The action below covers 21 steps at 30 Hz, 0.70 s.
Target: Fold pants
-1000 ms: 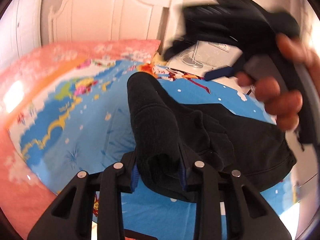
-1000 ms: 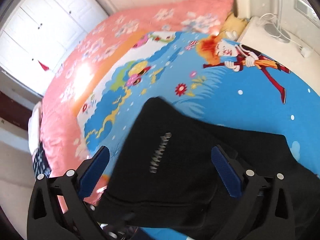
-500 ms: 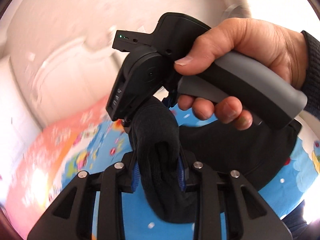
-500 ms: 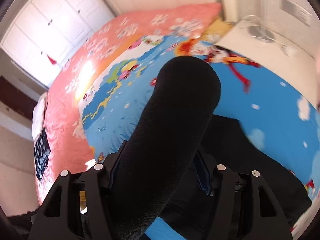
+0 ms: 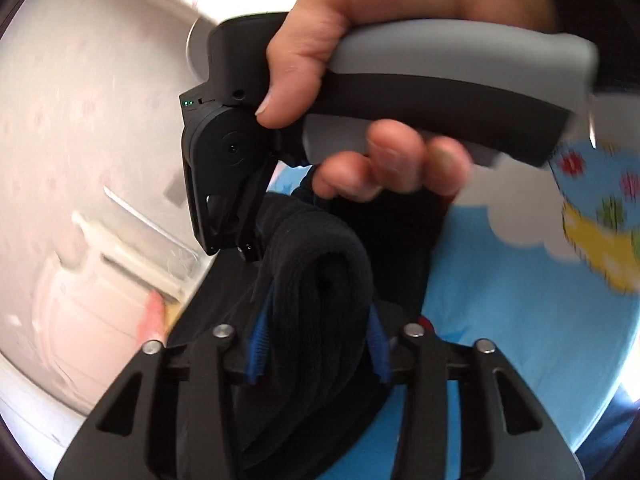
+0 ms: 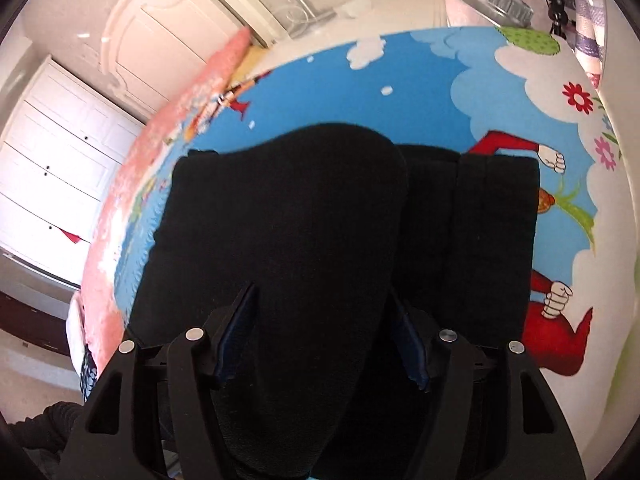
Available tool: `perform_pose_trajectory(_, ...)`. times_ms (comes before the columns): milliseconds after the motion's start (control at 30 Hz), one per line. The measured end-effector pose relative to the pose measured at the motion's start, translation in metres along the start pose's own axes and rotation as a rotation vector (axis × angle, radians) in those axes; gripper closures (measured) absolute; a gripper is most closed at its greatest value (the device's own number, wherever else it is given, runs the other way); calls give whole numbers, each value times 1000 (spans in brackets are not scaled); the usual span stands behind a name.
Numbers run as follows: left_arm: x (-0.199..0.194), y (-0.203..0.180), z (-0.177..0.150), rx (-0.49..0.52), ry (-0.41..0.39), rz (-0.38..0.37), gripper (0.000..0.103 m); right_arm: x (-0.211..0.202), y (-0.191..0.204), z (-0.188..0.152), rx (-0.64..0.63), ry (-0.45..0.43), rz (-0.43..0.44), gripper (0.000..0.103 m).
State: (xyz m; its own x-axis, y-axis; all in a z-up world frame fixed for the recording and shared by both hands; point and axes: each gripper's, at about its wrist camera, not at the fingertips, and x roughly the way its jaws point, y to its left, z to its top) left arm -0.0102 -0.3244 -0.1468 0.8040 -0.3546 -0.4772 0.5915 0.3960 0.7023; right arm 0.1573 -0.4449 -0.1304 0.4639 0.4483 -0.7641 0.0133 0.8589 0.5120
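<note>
Step in hand, as I judge it: carrying one end of the pants (image 6: 288,240) over the rest of the garment to make a fold. The landmark for all positions below is the bed cover (image 6: 440,92), the blue cartoon-print sheet on which the pants lie.

My left gripper (image 5: 316,344) is clamped on a thick bunched roll of the black fabric; the blue pads (image 5: 256,340) press it from both sides. My right gripper (image 6: 324,340) is likewise clamped on a broad rounded fold of the same fabric, which rises between its fingers and blocks most of the view ahead. In the left wrist view the right hand (image 5: 384,52) and its grey handle sit directly above the held roll, so both grippers are close together over the cover.

Location of the garment: the gripped portion is lifted off the bed cover; the remainder lies flat on the cover beyond the right gripper, its straight far edge near the red cartoon figure (image 6: 552,320) printed on the sheet. The white wardrobe (image 6: 52,184) stands past the pink border of the cover.

Next move, as I judge it:
1. Bring both held points level over the flat portion.
2. Lower them so the edges align with the layer beneath.
3. Release only once the fabric rests on the cover.

The left view is motion-blurred; exact edge alignment cannot be read from it.
</note>
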Motion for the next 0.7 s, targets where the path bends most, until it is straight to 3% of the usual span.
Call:
perform_pose_trajectory(67, 0, 1, -6, 20, -6, 23, 59, 3, -1, 4, 17, 13, 20, 61)
perform_pose_trajectory(133, 3, 1, -2, 28, -3, 22, 71, 3, 4, 9, 13, 14, 6, 67)
perform_pose_trajectory(200, -2, -3, 1, 46, -8, 41, 75, -4, 13, 14, -11, 17, -6, 74)
perform_pose_trajectory(367, -17, 7, 23, 73, -72, 97, 77, -51, 26, 28, -55, -70, -50, 78)
perform_pose_trajectory(500, -20, 8, 50, 103, -132, 92, 77, -77, 5, 27, -19, -116, -144, 78)
perform_pose_trajectory(600, -13, -9, 57, 136, -146, 65, 77, -69, -15, 19, 12, -88, -211, 78)
perform_pose_trajectory(700, -6, -31, 58, 146, -112, 15, 77, -41, -31, 4, 15, -36, -261, 75)
